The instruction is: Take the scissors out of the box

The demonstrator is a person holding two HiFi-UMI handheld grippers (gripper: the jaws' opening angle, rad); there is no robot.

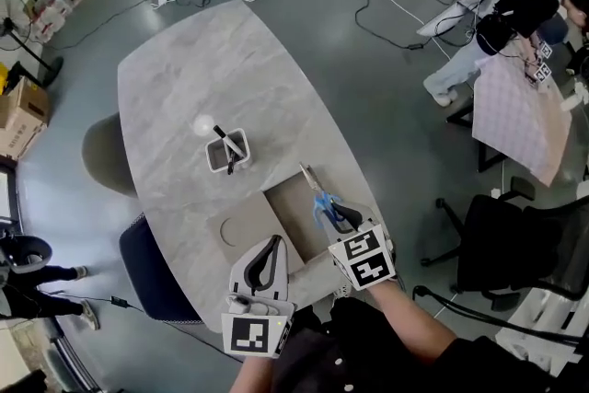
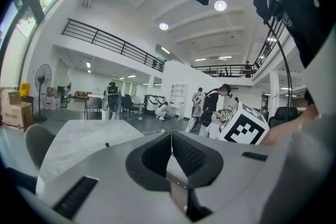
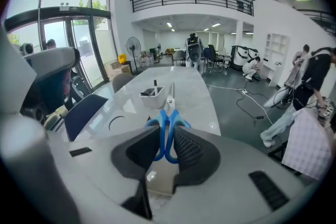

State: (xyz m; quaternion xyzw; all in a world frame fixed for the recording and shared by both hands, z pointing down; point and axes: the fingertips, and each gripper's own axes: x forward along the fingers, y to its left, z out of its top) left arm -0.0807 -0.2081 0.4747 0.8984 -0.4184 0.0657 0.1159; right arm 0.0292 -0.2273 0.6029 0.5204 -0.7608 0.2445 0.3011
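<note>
Blue-handled scissors (image 1: pixel 319 196) hang above the open brown cardboard box (image 1: pixel 291 214) near the table's front edge, blades pointing away from me. My right gripper (image 1: pixel 342 218) is shut on their handles. In the right gripper view the blue loops (image 3: pixel 167 124) sit pinched between the black pads, with the steel blades (image 3: pixel 170 100) sticking out past the tips. My left gripper (image 1: pixel 269 255) hovers just left of the box over its flat lid (image 1: pixel 241 231). Its jaws (image 2: pixel 171 137) are shut tip to tip, with nothing between them.
A white pen holder (image 1: pixel 227 152) with black pens stands mid-table, beyond the box. A dark blue chair (image 1: pixel 152 270) and a grey chair (image 1: pixel 105 157) sit at the table's left side, a black office chair (image 1: pixel 515 246) at the right. A seated person and floor cables are far right.
</note>
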